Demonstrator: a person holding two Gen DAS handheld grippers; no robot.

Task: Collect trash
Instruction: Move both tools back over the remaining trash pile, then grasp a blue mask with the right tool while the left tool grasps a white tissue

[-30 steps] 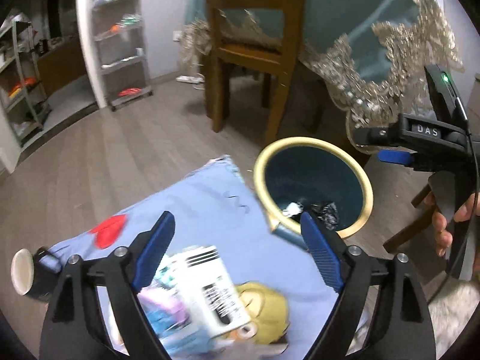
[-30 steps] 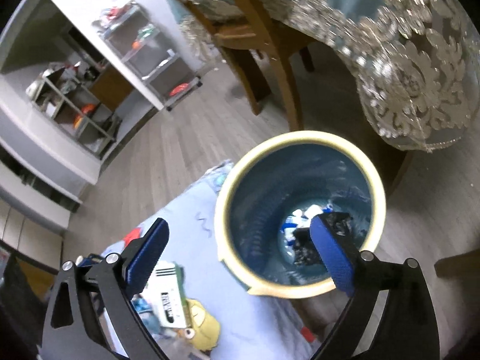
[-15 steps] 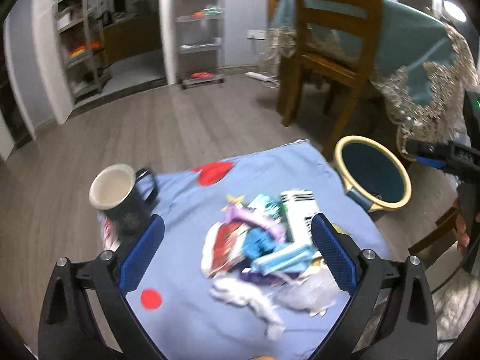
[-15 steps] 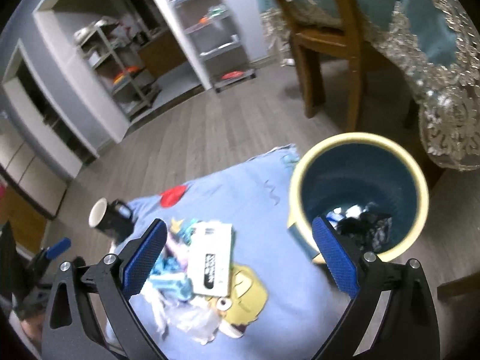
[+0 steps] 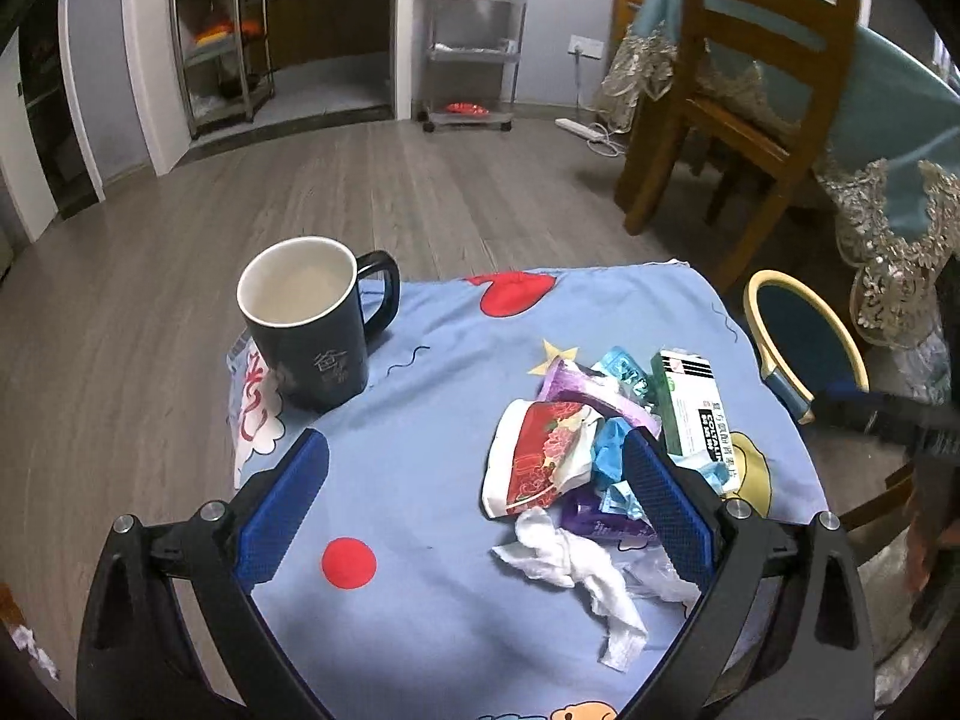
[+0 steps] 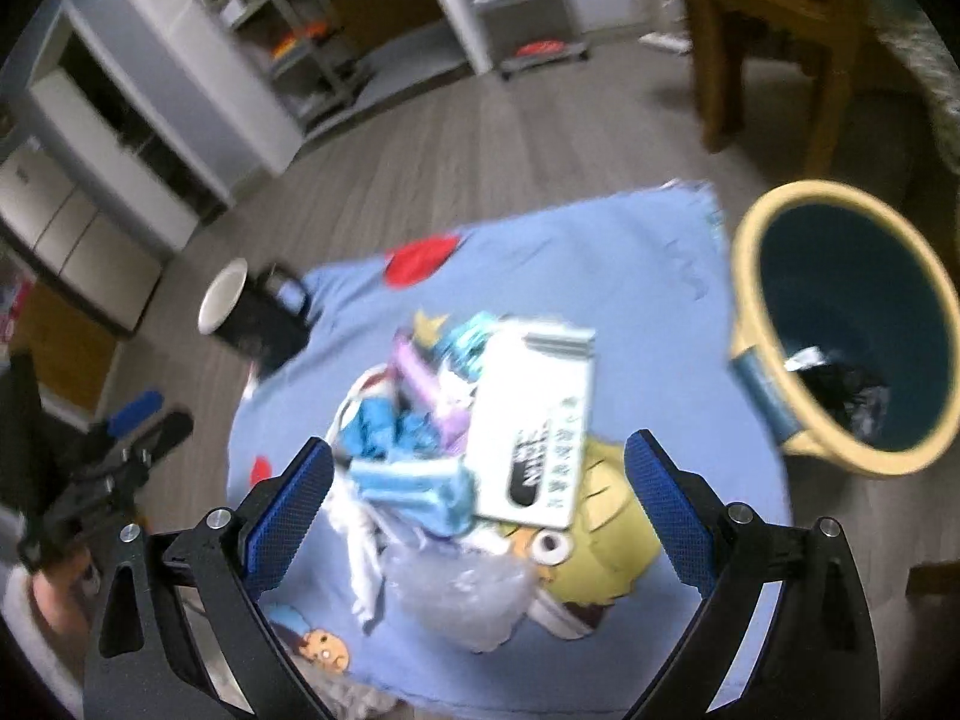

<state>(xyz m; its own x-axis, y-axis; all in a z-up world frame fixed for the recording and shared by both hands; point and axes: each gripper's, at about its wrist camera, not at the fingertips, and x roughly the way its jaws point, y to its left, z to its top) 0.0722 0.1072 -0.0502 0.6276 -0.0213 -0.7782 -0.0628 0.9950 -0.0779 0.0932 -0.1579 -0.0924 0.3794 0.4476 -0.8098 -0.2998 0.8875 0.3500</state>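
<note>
A small table under a blue cartoon cloth (image 5: 420,408) fills the middle of both views, and a yellow-rimmed bin (image 6: 840,324) stands on the floor just beside its far right corner, with some black and silvery scraps already at the bottom. At the cloth's far left corner sits a dark mug (image 5: 309,324), well apart from the rubbish. The trash pile (image 5: 594,456) lies right of centre: a white and green box (image 5: 690,414), a red-printed wrapper (image 5: 534,462), purple and blue packets, a crumpled white tissue (image 5: 570,558) and a clear plastic bag (image 6: 462,588) at the near edge.

The left gripper (image 5: 474,516) hangs over the cloth with its fingers spread wide and empty, its right finger just over the pile's edge; its jaws have just been opening. The right gripper (image 6: 477,510) is also wide open and empty, straddling the pile from above.

The step in hand looks like the reach for the next piece. The next move calls for lowering onto one item, probably the box or the wrapper, closing on it alone, then carrying it right to the bin
</note>
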